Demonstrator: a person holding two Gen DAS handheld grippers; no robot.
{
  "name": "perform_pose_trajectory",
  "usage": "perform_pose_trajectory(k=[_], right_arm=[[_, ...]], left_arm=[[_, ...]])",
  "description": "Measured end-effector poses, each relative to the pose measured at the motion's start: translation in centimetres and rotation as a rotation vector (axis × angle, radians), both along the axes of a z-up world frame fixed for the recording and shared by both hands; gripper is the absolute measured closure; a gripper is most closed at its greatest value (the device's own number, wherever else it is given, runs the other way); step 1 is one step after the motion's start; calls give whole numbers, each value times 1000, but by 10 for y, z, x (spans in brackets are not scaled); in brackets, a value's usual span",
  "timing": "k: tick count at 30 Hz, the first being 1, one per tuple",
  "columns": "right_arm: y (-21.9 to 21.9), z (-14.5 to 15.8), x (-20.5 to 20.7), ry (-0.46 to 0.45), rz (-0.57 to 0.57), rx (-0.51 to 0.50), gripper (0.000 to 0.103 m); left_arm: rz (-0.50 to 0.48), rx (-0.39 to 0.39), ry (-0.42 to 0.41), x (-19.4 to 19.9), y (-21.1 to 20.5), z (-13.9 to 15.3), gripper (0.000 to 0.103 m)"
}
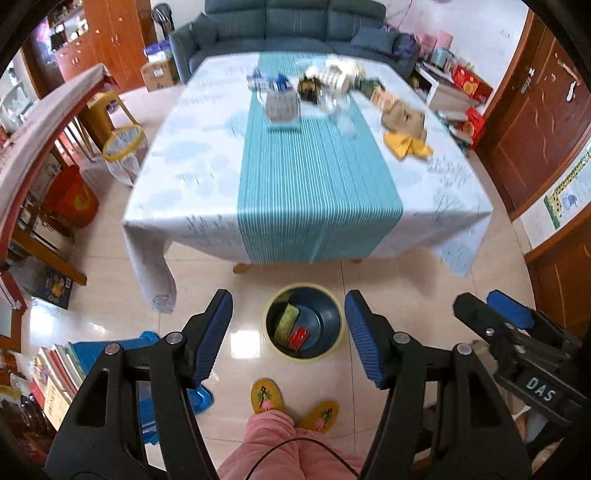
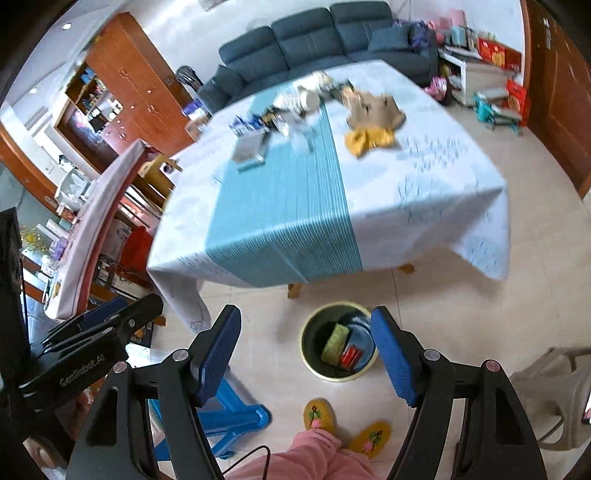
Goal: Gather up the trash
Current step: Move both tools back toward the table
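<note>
Both grippers sit closest to the cameras. On the left gripper (image 1: pixel 288 334) the blue pads stand spread apart with nothing between them, and the right gripper (image 2: pixel 306 354) is spread in the same way, also empty. Each gripper points steeply down toward the floor (image 1: pixel 207 280), and each one shows at the edge of the other camera's view.

Beyond them is the big table (image 1: pixel 443 192), covered with a white cloth and a striped turquoise runner (image 1: pixel 317 192) down the middle. At the far end of the table lies a blurred group of trash: a grey packet (image 1: pixel 282 107), a dark wrapper (image 1: pixel 308 88), clear plastic (image 1: pixel 341 110), a crumpled brown paper bag (image 1: pixel 404 118) and a yellow wrapper (image 1: pixel 406 146) just beside it. A dark sofa (image 1: pixel 295 26) stands behind the table.

On the floor, near the table's front edge, stands the round bin (image 1: pixel 304 321) with a pale yellow rim. Inside it lie a green packet (image 1: pixel 286 321) and a small red one (image 1: pixel 299 338), close together. Nearer are pink trouser legs (image 1: pixel 280 439) and two yellow slippers (image 1: pixel 266 397).
</note>
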State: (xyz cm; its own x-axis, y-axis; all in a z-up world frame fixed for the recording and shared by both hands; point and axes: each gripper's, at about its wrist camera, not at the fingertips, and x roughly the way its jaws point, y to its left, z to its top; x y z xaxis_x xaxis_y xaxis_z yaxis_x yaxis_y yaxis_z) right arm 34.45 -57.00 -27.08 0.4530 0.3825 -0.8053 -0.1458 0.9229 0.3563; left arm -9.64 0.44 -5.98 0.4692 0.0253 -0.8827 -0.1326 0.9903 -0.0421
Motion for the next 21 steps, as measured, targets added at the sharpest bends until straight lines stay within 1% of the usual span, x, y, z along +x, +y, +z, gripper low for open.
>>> perform_pose_trajectory(k=[5, 10, 14, 18, 21], right_arm=[[-7, 42, -1, -73, 18, 4, 29], [-9, 75, 2, -138, 35, 10, 29], [-8, 96, 9, -182, 51, 12, 29], [-2, 111, 21, -209, 62, 18, 29], [7, 116, 33, -216, 68, 19, 29]], left_arm=[[9, 19, -69, -1, -1, 43, 43], [11, 28, -121, 3, -7, 74, 43], [15, 41, -182, 6, -10, 102, 43], [8, 58, -223, 9, -8, 120, 43], [-8, 58, -221, 17, -4, 125, 43]])
